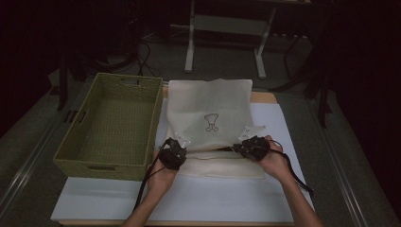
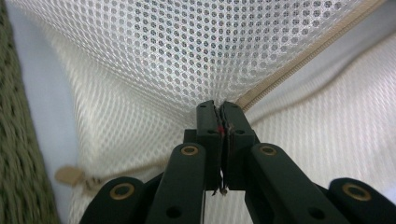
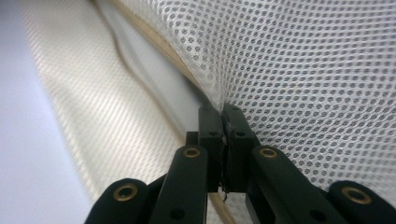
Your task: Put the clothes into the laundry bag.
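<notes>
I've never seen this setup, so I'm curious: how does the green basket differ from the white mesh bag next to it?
The basket is olive, woven, stiff and boxy, standing untouched; the mesh bag is white, soft and flat, with a small printed emblem, pinched by the left gripper and right gripper. Both rest on the white-covered table.

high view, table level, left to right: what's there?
Woven basket → left tool, shut on the mesh bag's near edge → logo printed on the bag → right tool, shut on the same edge.

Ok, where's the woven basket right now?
In the high view the woven basket sits on the table's left side, directly left of the mesh bag and beside the left hand-held gripper.
</notes>
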The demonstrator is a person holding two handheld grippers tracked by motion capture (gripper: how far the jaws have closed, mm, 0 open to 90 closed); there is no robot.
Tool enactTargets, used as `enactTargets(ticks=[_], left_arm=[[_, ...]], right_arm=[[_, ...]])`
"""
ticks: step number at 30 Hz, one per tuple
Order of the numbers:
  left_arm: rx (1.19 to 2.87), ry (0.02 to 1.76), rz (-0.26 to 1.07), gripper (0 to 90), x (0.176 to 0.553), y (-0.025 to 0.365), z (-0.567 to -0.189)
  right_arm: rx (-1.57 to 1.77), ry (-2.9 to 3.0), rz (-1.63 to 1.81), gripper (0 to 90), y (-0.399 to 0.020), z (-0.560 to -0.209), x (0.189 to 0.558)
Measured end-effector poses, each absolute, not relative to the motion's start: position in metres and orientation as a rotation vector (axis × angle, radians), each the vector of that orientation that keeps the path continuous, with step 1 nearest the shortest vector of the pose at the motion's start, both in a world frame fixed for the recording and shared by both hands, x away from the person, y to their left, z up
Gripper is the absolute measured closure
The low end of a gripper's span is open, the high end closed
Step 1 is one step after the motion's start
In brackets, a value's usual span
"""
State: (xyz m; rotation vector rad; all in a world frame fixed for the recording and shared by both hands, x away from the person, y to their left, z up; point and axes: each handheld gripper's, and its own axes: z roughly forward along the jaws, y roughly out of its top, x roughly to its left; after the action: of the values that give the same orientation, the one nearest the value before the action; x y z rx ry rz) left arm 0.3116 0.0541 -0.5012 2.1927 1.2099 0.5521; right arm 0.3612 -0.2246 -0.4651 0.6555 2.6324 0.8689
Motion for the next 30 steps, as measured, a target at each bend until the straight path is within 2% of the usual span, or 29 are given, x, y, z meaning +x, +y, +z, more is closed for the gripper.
enactTargets(ticks=[4,6,15,17,21,23,26,28,30], left_arm=[[2.246,1.17,0.516,88.5,0.302,0.057,-0.51],[2.261,1.179,0.455,90.0,0.295,0.058,-0.518],[2.258,1.175,0.477,89.7,0.285,0.061,-0.519],[2.214,1.177,0.499,82.4,0.285,0.061,-0.514],[2.182,1.144,0.517,76.4,0.282,0.057,-0.505],[2.185,1.051,0.564,71.9,0.279,0.048,-0.498],[2.219,1.069,0.598,67.5,0.289,0.043,-0.504],[2.219,1.069,0.598,66.9,0.289,0.043,-0.504],[2.217,1.128,0.624,65.3,0.301,0.045,-0.513]], right_arm=[[0.618,2.692,0.822,88.3,-0.224,-0.476,0.354],[0.612,2.726,0.797,88.6,-0.224,-0.487,0.348],[0.667,2.755,0.853,89.3,-0.241,-0.492,0.338],[0.688,2.731,0.85,88.5,-0.238,-0.496,0.339],[0.711,2.7,0.807,85.5,-0.23,-0.507,0.344],[0.71,2.699,0.83,69.1,-0.225,-0.513,0.346],[0.731,2.731,0.882,53.3,-0.227,-0.511,0.346],[0.732,2.727,0.895,53.3,-0.228,-0.508,0.345],[0.727,2.683,0.998,44.7,-0.234,-0.501,0.341]])
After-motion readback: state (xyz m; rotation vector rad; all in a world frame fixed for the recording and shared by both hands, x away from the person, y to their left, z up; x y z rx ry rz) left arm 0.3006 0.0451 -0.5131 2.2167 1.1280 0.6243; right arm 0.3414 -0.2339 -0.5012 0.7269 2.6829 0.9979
